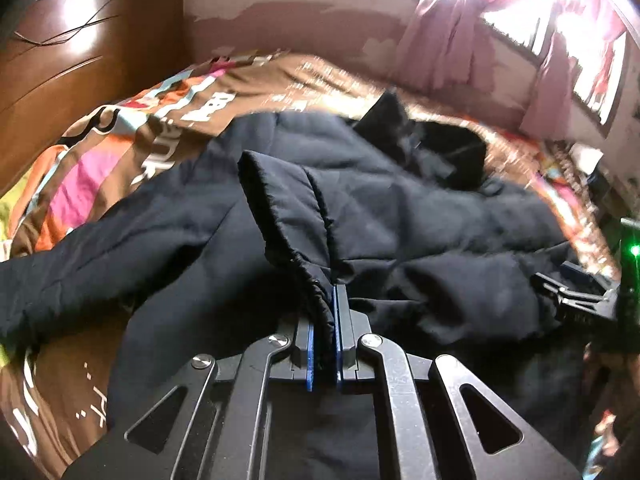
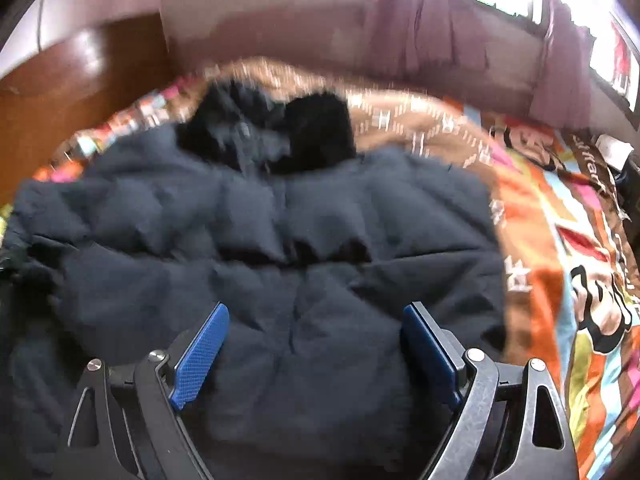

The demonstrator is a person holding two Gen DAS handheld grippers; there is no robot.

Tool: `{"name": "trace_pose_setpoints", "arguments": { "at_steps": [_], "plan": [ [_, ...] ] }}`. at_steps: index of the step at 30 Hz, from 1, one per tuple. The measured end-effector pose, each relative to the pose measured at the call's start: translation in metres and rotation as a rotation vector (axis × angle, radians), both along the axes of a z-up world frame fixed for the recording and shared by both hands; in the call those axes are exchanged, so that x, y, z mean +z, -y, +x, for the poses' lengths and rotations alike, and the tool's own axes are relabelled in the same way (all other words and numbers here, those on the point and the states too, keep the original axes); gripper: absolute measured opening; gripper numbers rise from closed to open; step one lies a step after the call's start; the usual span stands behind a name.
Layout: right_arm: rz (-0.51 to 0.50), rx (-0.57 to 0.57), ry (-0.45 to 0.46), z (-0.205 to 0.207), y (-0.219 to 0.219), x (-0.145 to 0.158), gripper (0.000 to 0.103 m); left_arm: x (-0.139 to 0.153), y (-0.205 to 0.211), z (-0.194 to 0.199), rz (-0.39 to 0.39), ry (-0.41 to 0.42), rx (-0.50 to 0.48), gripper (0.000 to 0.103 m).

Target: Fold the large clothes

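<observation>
We are clamping the left hand-held gripper (image 1: 325, 320) on the sleeve cuff (image 1: 280, 216) of the dark puffer jacket (image 2: 280, 240), which is lying on the patterned bedspread (image 2: 560, 240). Our right hand-held gripper (image 2: 316, 344) is hanging released above the jacket; blur is smearing its collar (image 2: 272, 136).

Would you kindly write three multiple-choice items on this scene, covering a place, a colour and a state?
1. Where does the jacket lie?
A. on the bedspread
B. in a drawer
C. on a chair

2. What colour is the jacket?
A. red
B. dark navy
C. white

3. How does the left claw stand?
A. wide open
B. shut on the sleeve cuff
C. shut on nothing

Key: 1 A, patterned bedding shows around it; 2 B, dark navy in both views; 3 B, cuff fabric is pinched between its blue pads.
</observation>
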State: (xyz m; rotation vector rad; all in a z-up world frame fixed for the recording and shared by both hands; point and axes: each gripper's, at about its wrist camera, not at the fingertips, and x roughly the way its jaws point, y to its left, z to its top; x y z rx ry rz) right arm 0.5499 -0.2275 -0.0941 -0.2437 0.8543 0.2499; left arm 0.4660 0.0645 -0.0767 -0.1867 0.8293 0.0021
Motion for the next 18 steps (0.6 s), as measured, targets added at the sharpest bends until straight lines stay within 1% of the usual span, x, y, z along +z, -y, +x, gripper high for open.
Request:
{"name": "trace_pose_setpoints", "arguments": {
  "at_steps": [2, 4, 7, 9, 11, 12, 14, 15, 16, 17, 18],
  "plan": [
    [-0.03, 0.007, 0.024, -0.002, -0.004, -0.01, 0.09, -0.014, -0.009, 0.004, -0.021, -0.025, 0.009, 0.005],
    [-0.048, 0.01, 0.044, -0.004, -0.006, -0.015, 0.09, -0.019, -0.016, 0.004, -0.056, -0.018, 0.01, 0.005],
    [-0.064, 0.01, 0.055, -0.005, -0.007, -0.019, 0.091, -0.016, -0.019, 0.0, -0.082, -0.004, 0.01, 0.008],
    [-0.075, 0.008, 0.058, -0.006, -0.009, -0.017, 0.091, -0.013, -0.026, -0.003, -0.136, 0.0, 0.01, 0.009],
    [-0.077, 0.002, 0.068, -0.008, -0.012, -0.01, 0.091, -0.009, -0.036, -0.008, -0.177, -0.01, 0.022, 0.019],
    [-0.056, -0.001, 0.074, -0.012, -0.015, -0.004, 0.091, -0.004, -0.039, -0.011, -0.186, -0.012, 0.025, 0.023],
    [0.001, 0.002, 0.086, -0.021, -0.021, 0.006, 0.091, 0.0, -0.051, -0.022, -0.213, 0.001, 0.033, 0.038],
    [0.042, 0.017, 0.088, -0.026, -0.03, 0.013, 0.091, 0.003, -0.056, -0.026, -0.223, 0.007, 0.044, 0.044],
    [0.059, 0.03, 0.089, -0.029, -0.038, 0.017, 0.092, 0.005, -0.063, -0.032, -0.239, 0.016, 0.06, 0.054],
    [0.074, 0.05, 0.09, -0.032, -0.048, 0.021, 0.093, 0.006, -0.074, -0.04, -0.266, 0.025, 0.078, 0.062],
    [0.086, 0.078, 0.093, -0.035, -0.064, 0.025, 0.093, 0.008, -0.082, -0.045, -0.283, 0.03, 0.095, 0.065]
  ]
}}
